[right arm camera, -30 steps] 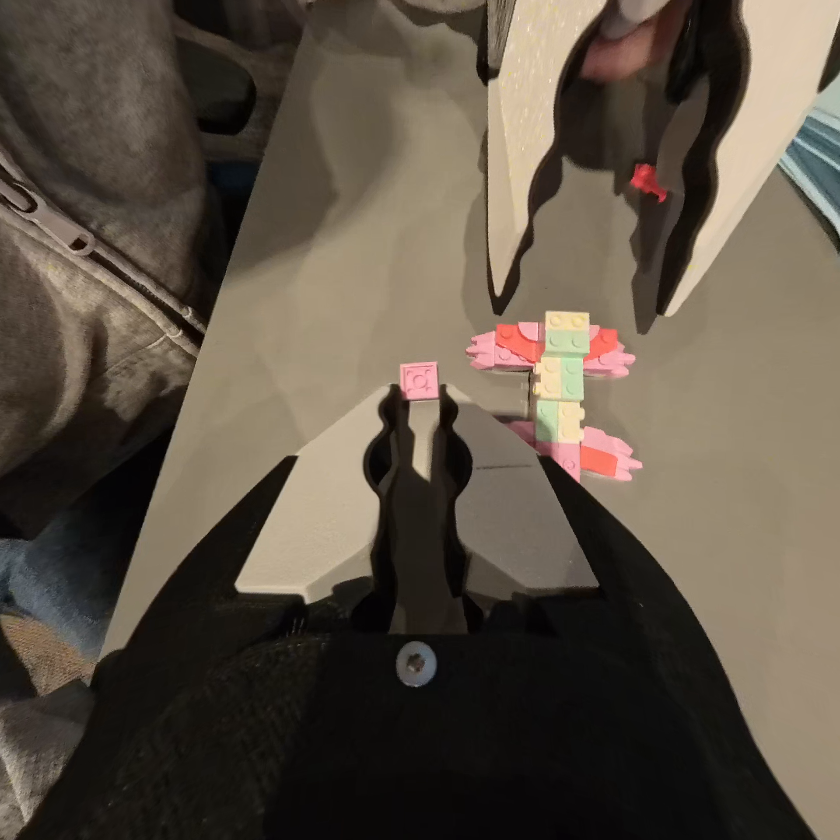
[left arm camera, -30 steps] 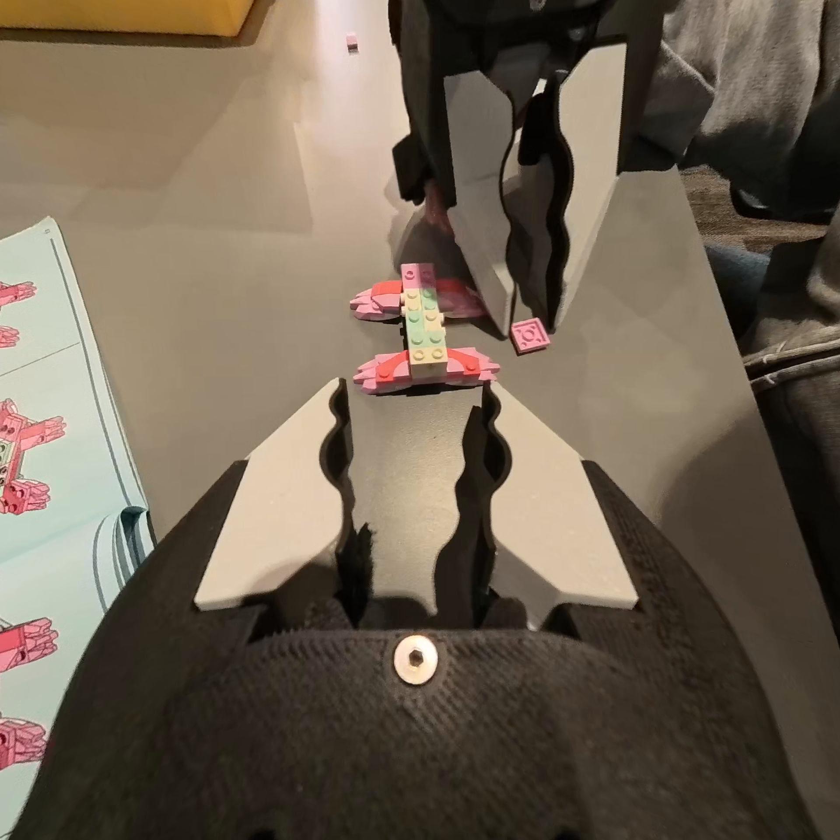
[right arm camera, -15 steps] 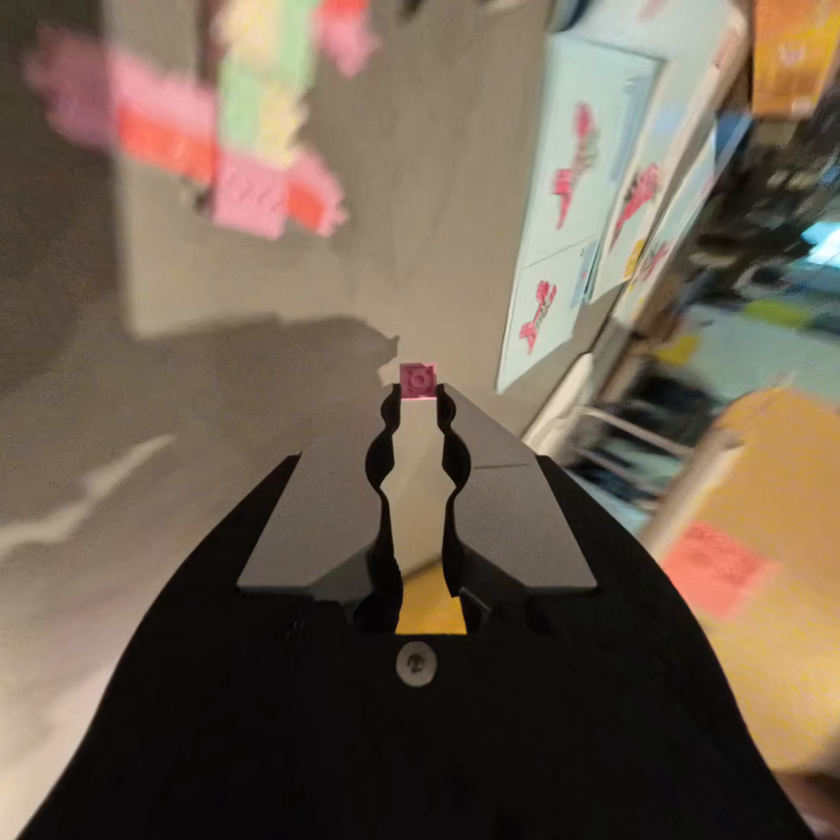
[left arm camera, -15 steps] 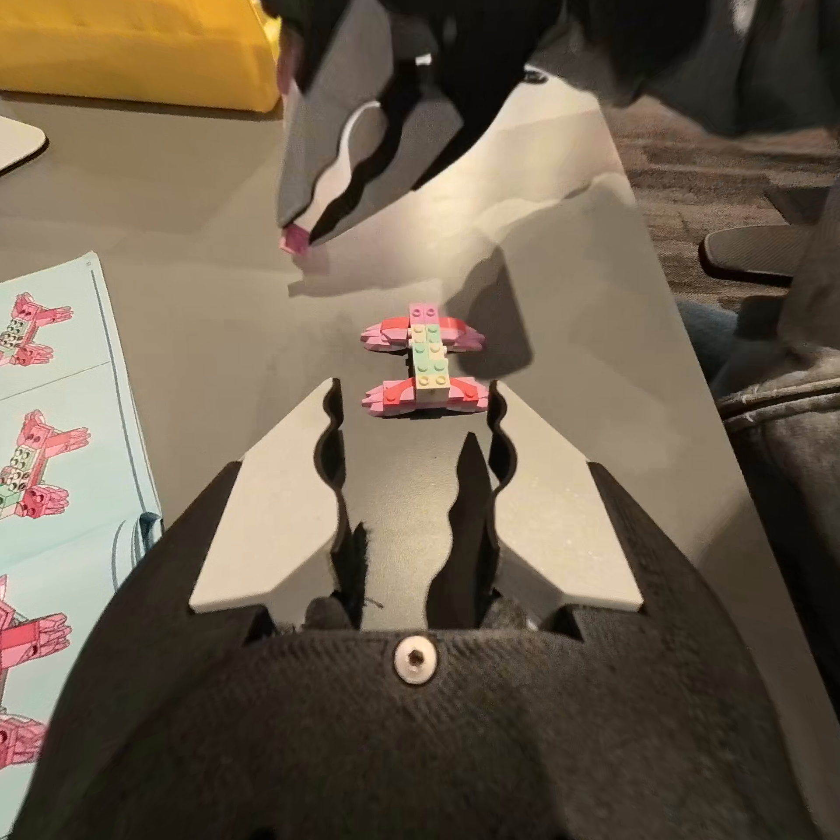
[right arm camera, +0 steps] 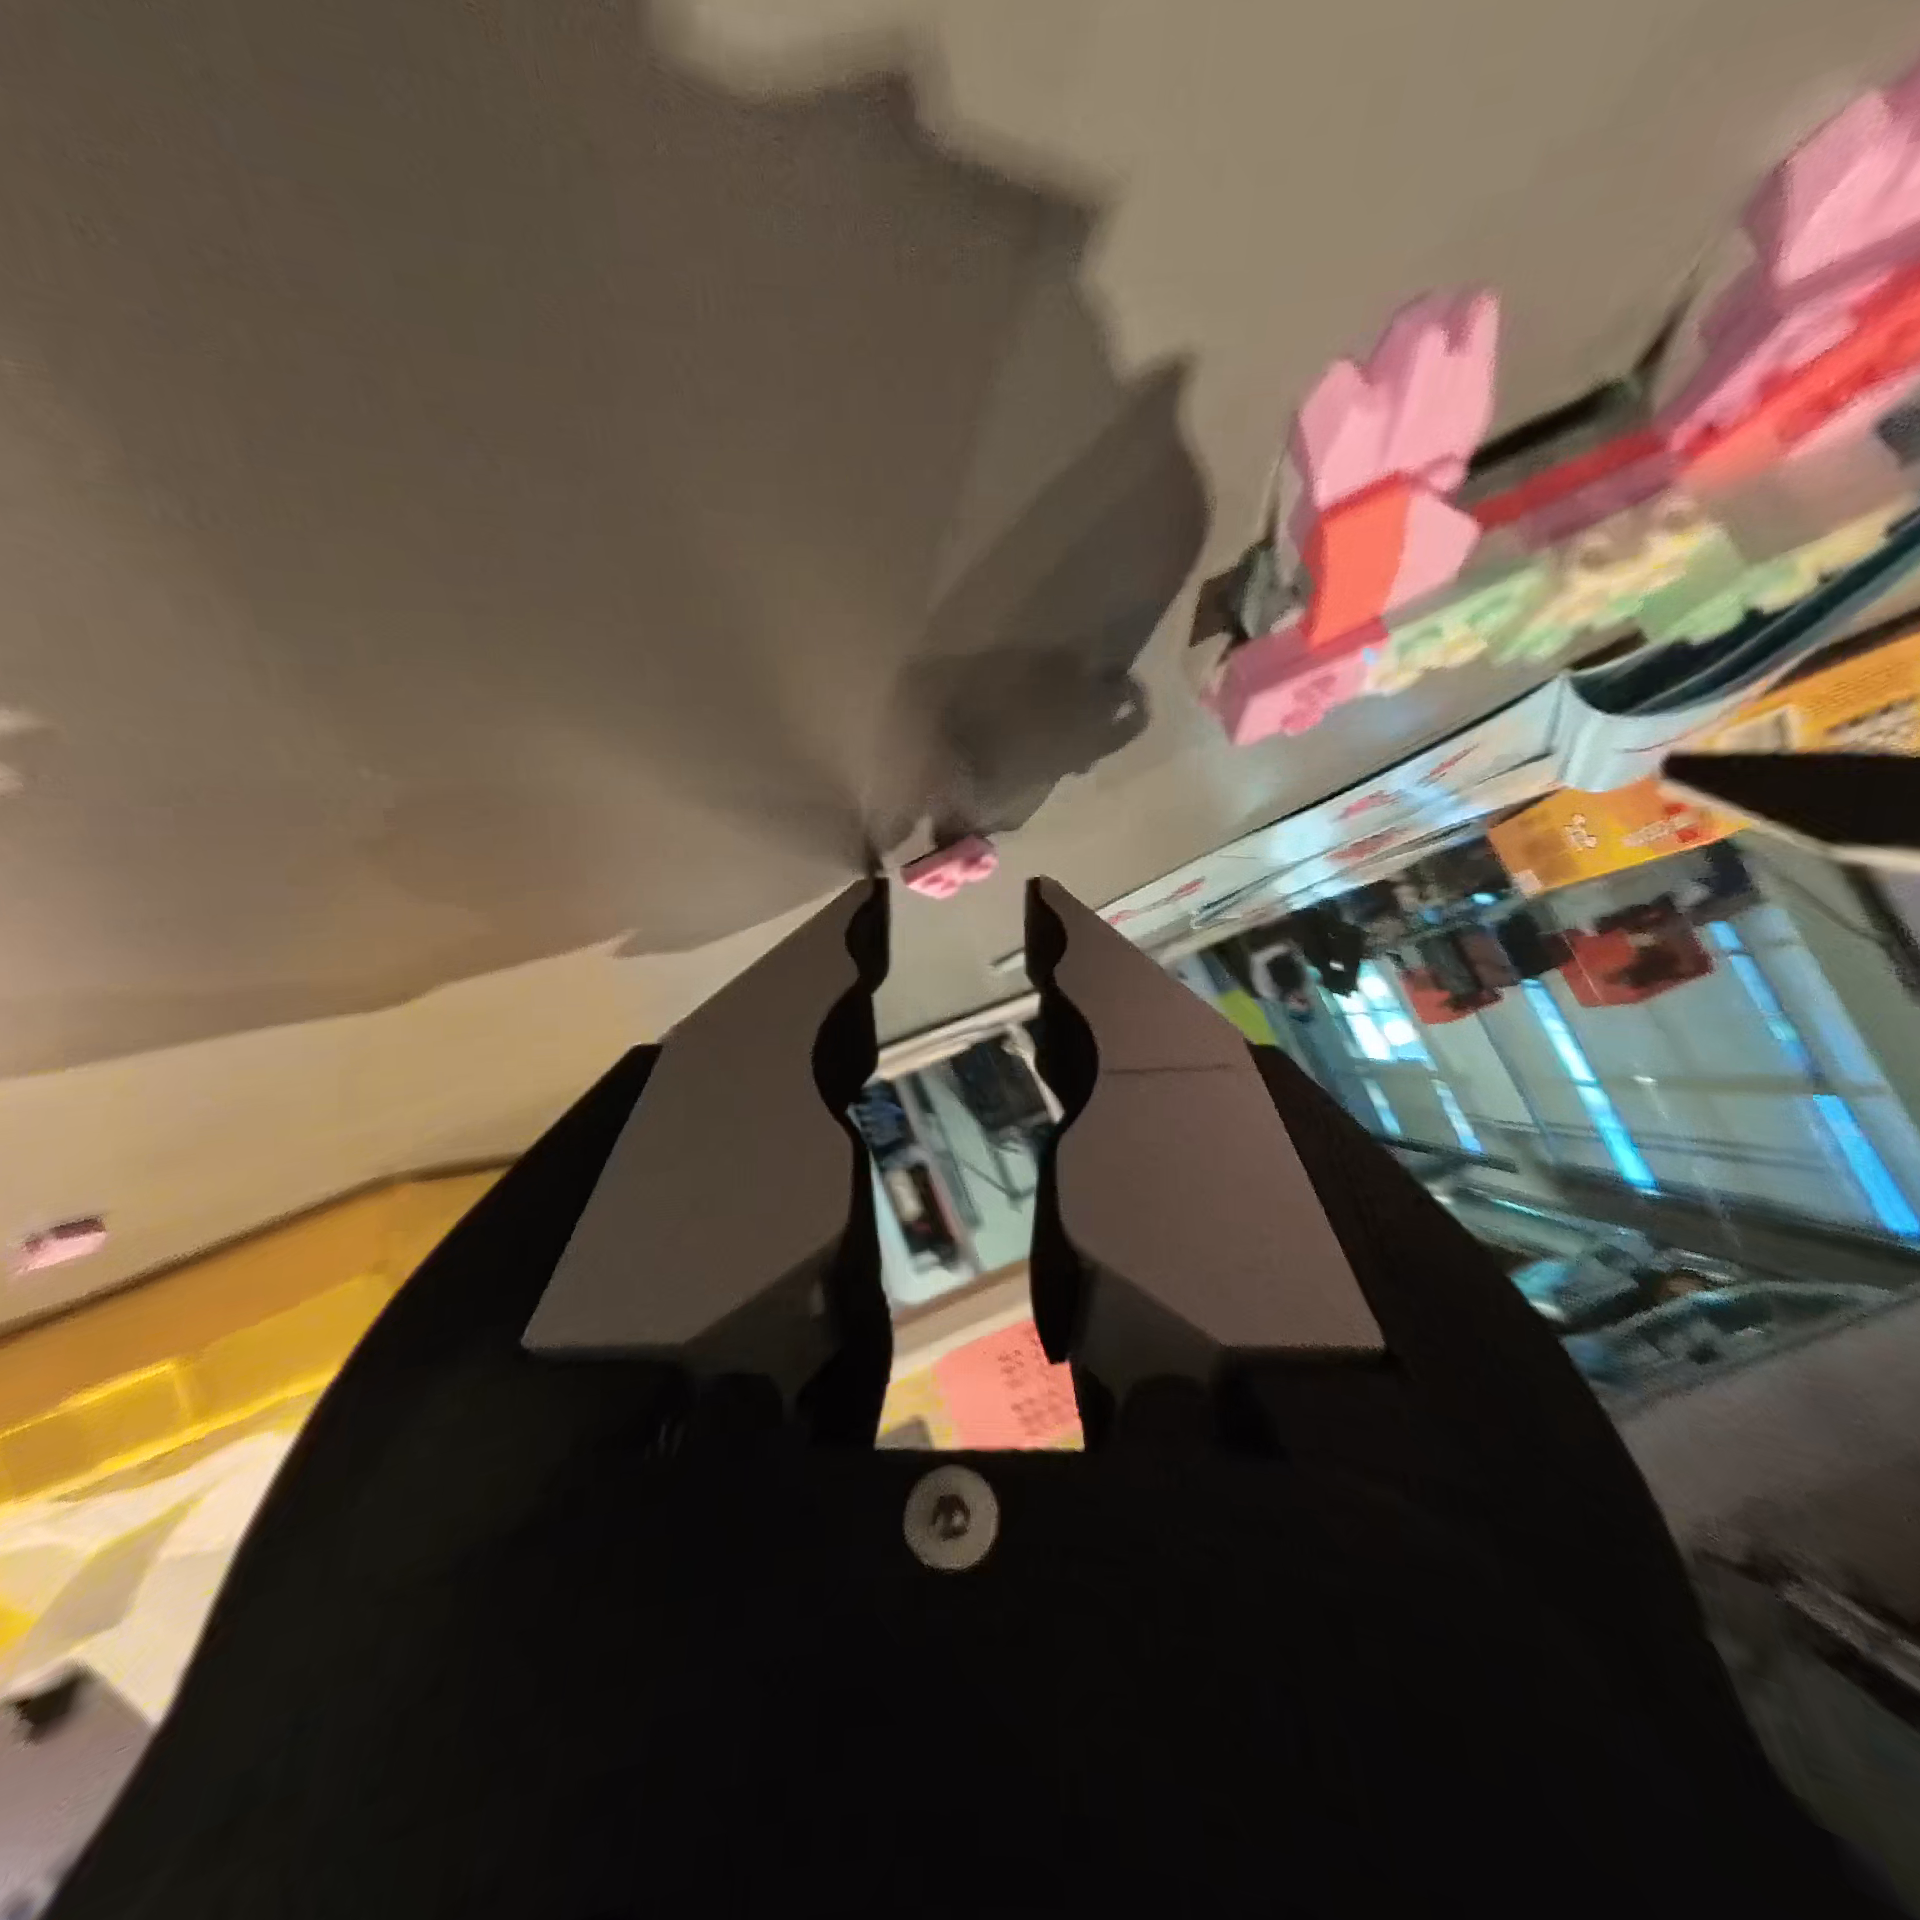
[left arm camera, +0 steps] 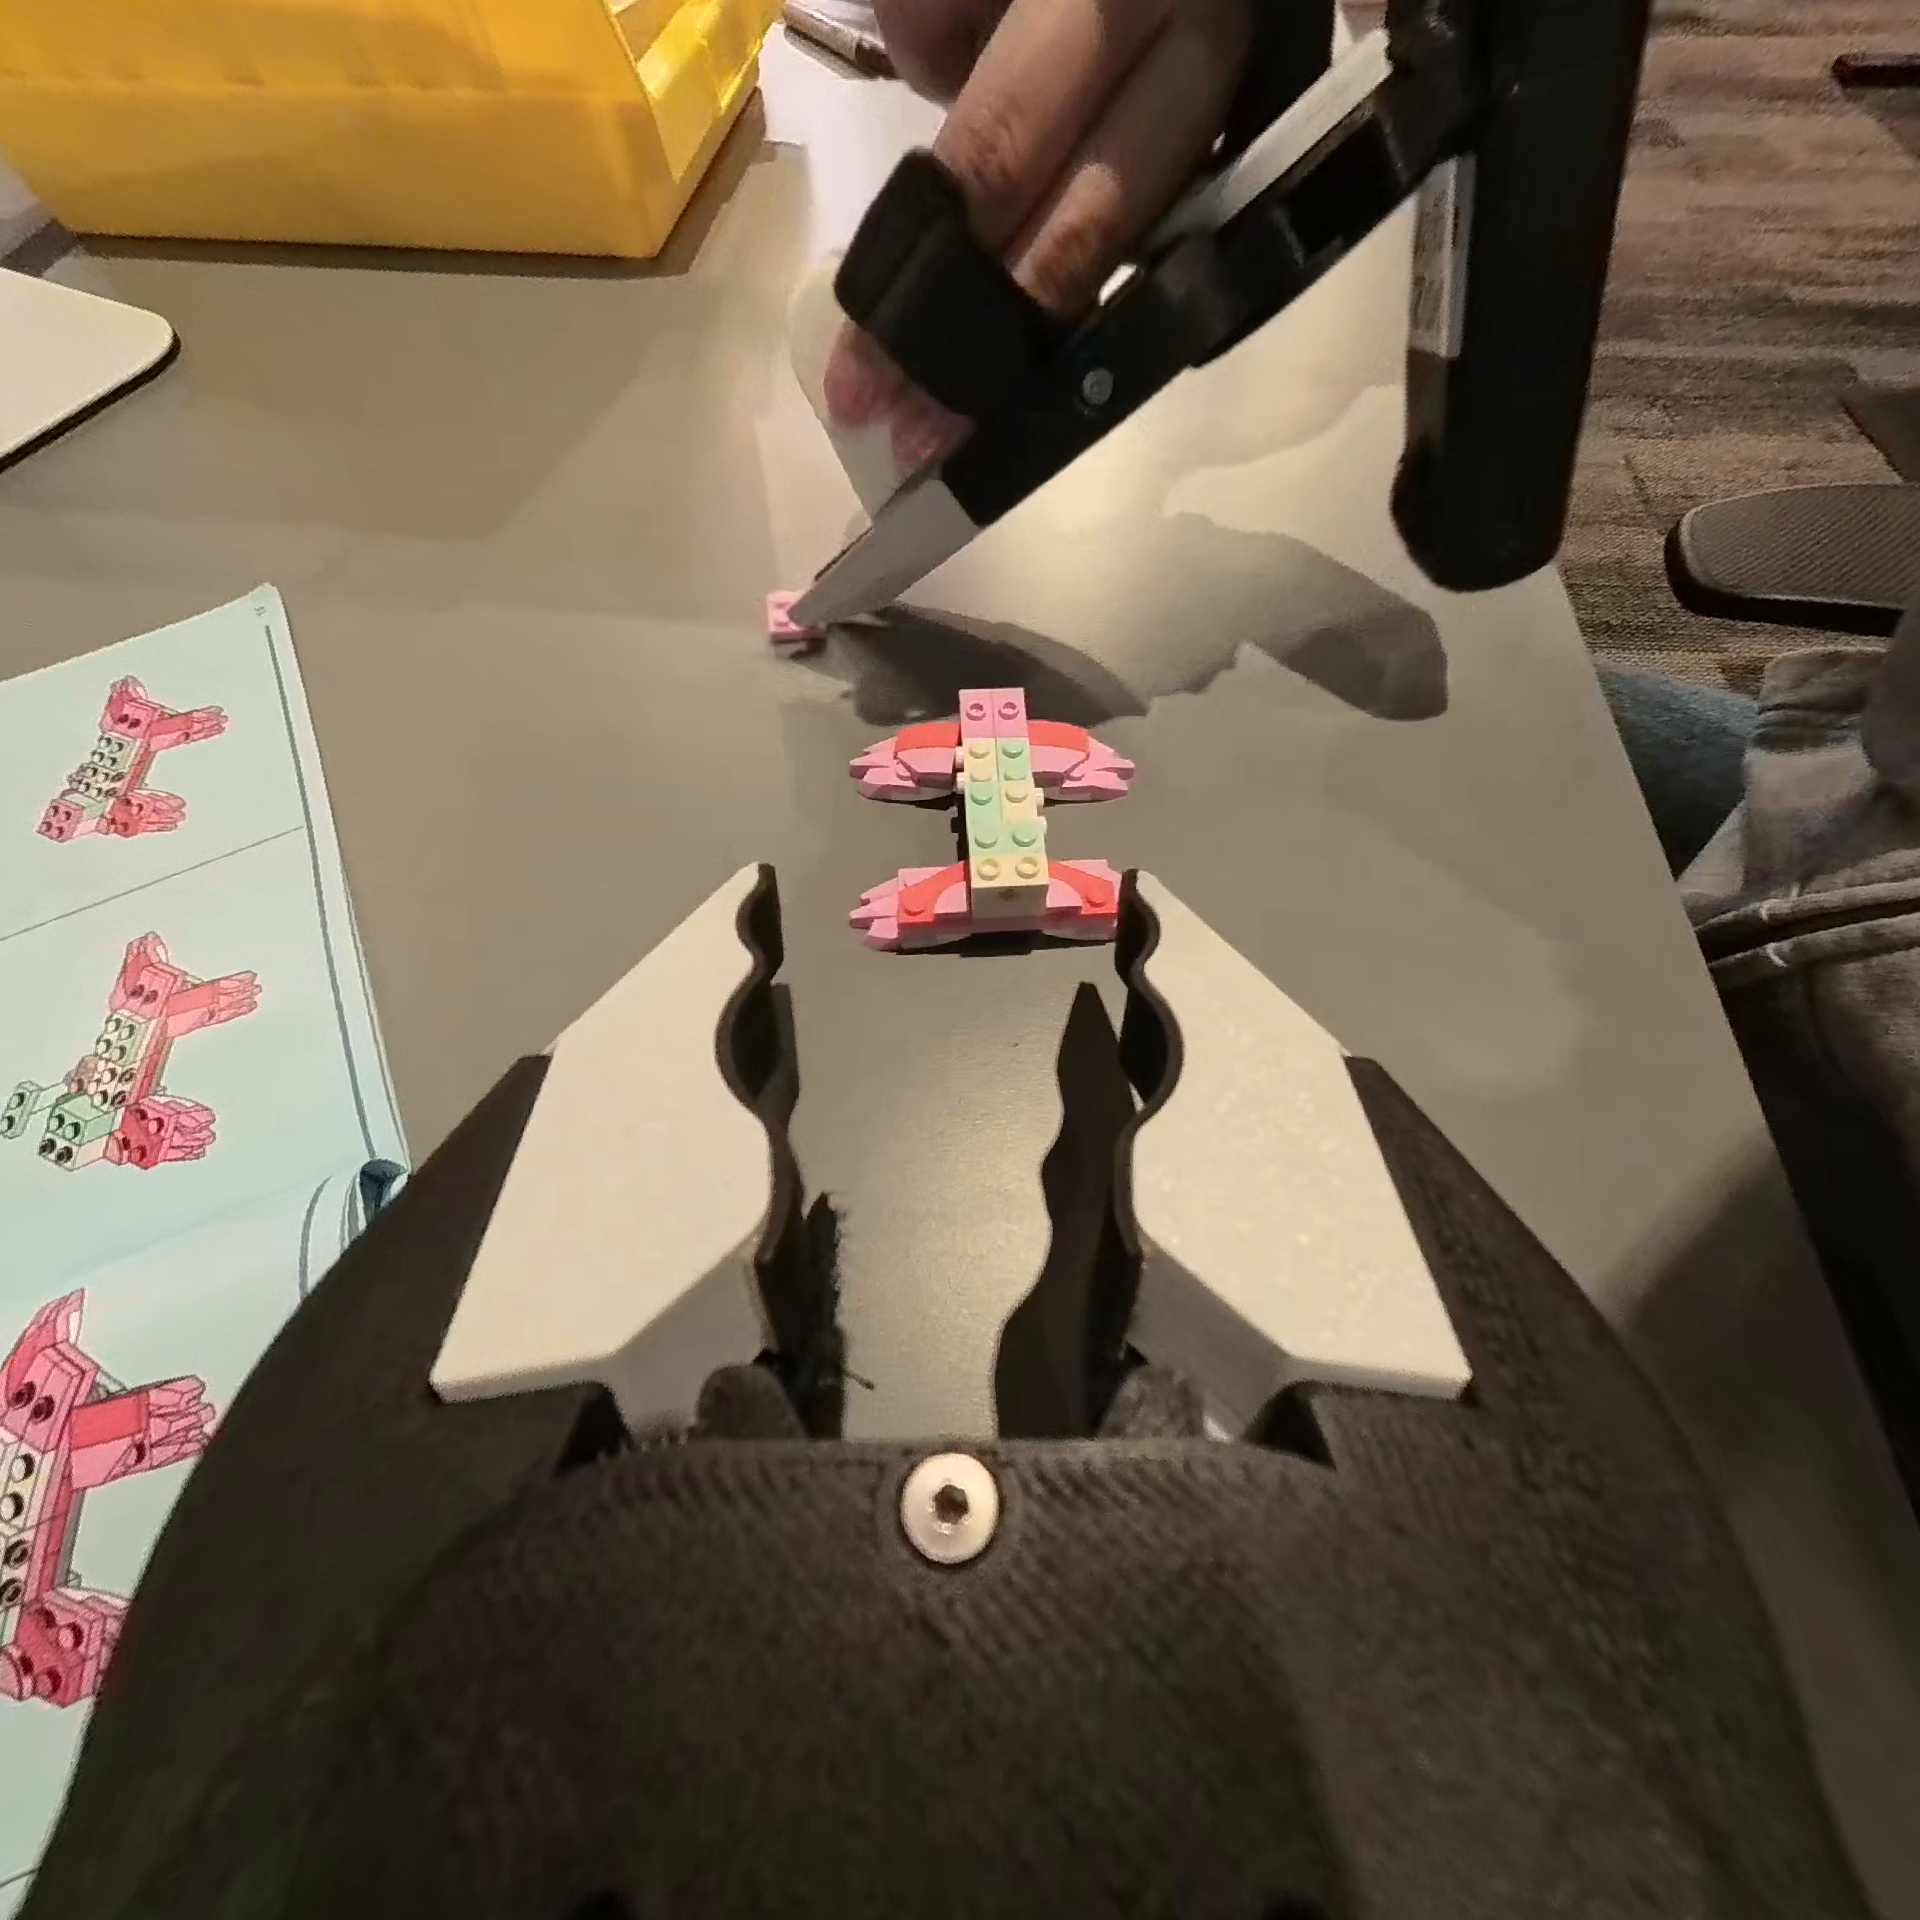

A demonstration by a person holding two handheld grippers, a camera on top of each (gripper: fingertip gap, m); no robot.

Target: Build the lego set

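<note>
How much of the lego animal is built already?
Built: a body of green and yellow bricks with four pink feet, standing on the table. In hand: nothing; the right gripper is open by a small pink plate, the left gripper open. Left: the booklet shows more.

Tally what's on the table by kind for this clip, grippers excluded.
Partly built lego model: 1
Loose pink lego plate: 1
Instruction booklet: 1
Yellow bin: 1
White flat item at the left edge: 1
Total: 5
</note>
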